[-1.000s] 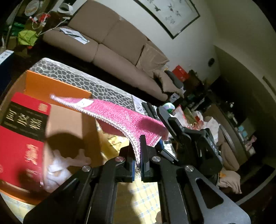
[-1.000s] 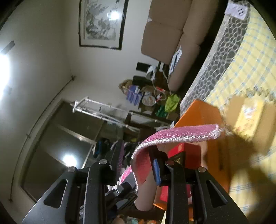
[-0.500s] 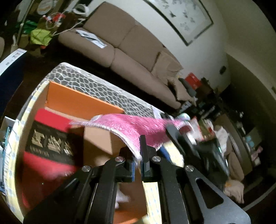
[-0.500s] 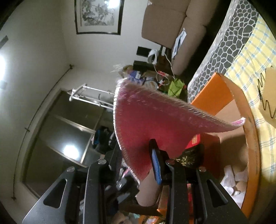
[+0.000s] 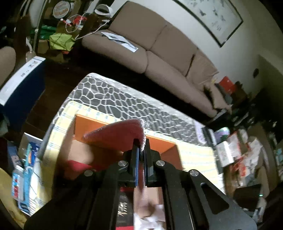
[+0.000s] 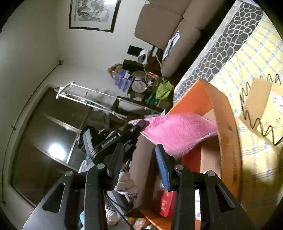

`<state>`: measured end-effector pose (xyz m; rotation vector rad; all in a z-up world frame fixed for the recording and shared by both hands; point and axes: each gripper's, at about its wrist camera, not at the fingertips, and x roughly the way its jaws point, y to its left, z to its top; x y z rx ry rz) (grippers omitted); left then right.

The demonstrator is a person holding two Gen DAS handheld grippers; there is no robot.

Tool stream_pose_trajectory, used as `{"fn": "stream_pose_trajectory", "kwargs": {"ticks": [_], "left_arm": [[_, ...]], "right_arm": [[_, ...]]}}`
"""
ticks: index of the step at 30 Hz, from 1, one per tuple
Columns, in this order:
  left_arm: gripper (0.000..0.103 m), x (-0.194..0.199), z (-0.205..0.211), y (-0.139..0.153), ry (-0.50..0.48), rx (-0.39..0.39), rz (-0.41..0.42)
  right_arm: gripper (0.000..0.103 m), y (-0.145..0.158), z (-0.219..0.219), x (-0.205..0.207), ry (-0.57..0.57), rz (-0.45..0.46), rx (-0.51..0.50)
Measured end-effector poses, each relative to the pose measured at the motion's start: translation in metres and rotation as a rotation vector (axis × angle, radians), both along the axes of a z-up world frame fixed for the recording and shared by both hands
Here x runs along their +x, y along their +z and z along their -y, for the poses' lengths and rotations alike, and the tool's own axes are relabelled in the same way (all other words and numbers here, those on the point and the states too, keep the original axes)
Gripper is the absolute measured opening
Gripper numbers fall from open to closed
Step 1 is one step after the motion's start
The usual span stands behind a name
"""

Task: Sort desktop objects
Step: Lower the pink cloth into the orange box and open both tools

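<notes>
**Gripping a pink pad over the orange box**

Pinching hard, the left gripper point(image 5: 141, 150) has its two fingers clamped on the edge of the pink pad point(image 5: 116, 131), which bends over and droops to the left above the orange box point(image 5: 99, 122). From the right wrist view the same pad point(image 6: 178, 131) spreads out over the box point(image 6: 228, 134), with the left gripper point(image 6: 139, 124) seen holding its far corner. The right gripper point(image 6: 139, 155) stands with its jaws spread wide, touching nothing; the pad hangs just ahead of its blue-padded finger point(image 6: 162, 168).

Inside the box lie a red carton point(image 5: 123, 207) with printed characters and some crumpled white paper point(image 5: 150, 221). The box sits on a yellow checked cloth point(image 6: 256, 58), laid over a grey table point(image 5: 120, 99) with a pale cell pattern. On the cloth beside the box rests a notebook point(image 6: 260, 106) with a black wire binding. Behind the table runs a beige sofa point(image 5: 159, 53), and a framed picture point(image 5: 212, 16) hangs on the wall above it.
</notes>
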<state>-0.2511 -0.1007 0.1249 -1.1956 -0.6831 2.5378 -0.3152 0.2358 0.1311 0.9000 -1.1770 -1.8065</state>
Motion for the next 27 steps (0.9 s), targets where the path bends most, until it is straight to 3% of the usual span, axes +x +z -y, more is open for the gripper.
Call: {"fn": "stream_pose_trajectory", "kwargs": {"ticks": [6,10,14,22,25,27], "left_arm": [[0.004,0.0,-0.023,-0.007,-0.063,-0.055,0.028],[0.004,0.014,-0.064,-0.012,-0.166,-0.07,0.045],[0.004,0.025,-0.105,-0.03,-0.233,-0.058,0.114],[0.004,0.031,-0.135,-0.077,-0.265,-0.1,0.297],[0.008,0.032,-0.135,-0.087,-0.243,-0.127,0.346],[0.019,0.035,-0.132,-0.083,-0.231,-0.129,0.346]], "right_arm": [[0.041,0.003,-0.003,0.001,0.0,-0.004,0.029],[0.041,0.002,-0.01,0.003,-0.014,0.004,0.03],[0.041,0.002,-0.021,0.005,-0.035,0.014,0.033],[0.042,0.005,-0.044,0.009,-0.057,0.008,0.042],[0.043,0.006,-0.051,0.009,-0.064,0.008,0.044],[0.045,0.006,-0.055,0.009,-0.071,0.01,0.044]]}}
